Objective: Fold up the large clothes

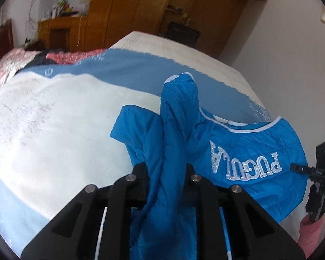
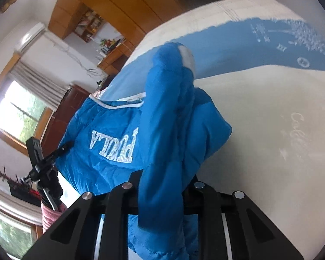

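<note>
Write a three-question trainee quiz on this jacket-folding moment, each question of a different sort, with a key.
1. True or false: the left tongs stand open and empty.
2. Multiple choice: the blue jacket hangs over A) a wooden floor, B) a bed with a white and blue cover, C) a kitchen counter.
3. Fill in: the white lettering on the jacket appears ____ in both wrist views.

Key
1. False: they are shut on a bunched fold of the jacket, as are the right tongs.
2. B.
3. Upside down.
</note>
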`<state>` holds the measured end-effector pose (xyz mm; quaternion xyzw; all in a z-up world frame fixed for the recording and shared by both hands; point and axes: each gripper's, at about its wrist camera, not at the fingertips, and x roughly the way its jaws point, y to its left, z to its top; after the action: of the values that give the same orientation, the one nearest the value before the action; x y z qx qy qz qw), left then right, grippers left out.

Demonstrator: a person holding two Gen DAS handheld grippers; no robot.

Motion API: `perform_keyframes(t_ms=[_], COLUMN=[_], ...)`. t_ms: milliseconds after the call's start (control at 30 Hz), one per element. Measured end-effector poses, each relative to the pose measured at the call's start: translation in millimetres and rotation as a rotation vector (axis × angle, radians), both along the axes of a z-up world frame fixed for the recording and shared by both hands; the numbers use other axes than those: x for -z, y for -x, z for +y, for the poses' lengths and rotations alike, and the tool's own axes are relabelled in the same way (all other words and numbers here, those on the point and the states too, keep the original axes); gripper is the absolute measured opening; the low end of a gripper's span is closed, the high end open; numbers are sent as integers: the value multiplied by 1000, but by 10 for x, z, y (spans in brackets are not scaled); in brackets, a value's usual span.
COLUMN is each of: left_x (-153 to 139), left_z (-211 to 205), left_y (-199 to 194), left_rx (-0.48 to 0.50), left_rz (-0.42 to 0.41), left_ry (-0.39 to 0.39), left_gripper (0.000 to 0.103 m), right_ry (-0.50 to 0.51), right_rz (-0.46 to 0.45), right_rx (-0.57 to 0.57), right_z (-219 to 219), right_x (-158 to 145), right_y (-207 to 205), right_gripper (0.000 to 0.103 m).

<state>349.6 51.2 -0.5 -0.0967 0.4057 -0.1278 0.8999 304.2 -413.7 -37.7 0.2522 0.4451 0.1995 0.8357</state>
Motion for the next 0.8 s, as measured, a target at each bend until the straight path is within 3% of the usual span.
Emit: perform_keyframes(t_ms=[167,333,633,800], left_x=[-169,-134,121,434], left_z=[-37,-48,96,177], left_y=[508,915,1370,1403], left_rx=[49,74,87,59], left_rz=[-23,-17,16,65], left_ry=[-17,-28,-9,-38], left_gripper=[14,14,15,18], right_ry=[38,54,37,37], right_rz=[-26,-20,20,89], right_rx=[-29,-38,-30,-6], right_z=[74,115,60,22], right_x=[-223,-229,-8,258], right_y=[554,972,1496,1475], right_gripper=[20,21,21,22])
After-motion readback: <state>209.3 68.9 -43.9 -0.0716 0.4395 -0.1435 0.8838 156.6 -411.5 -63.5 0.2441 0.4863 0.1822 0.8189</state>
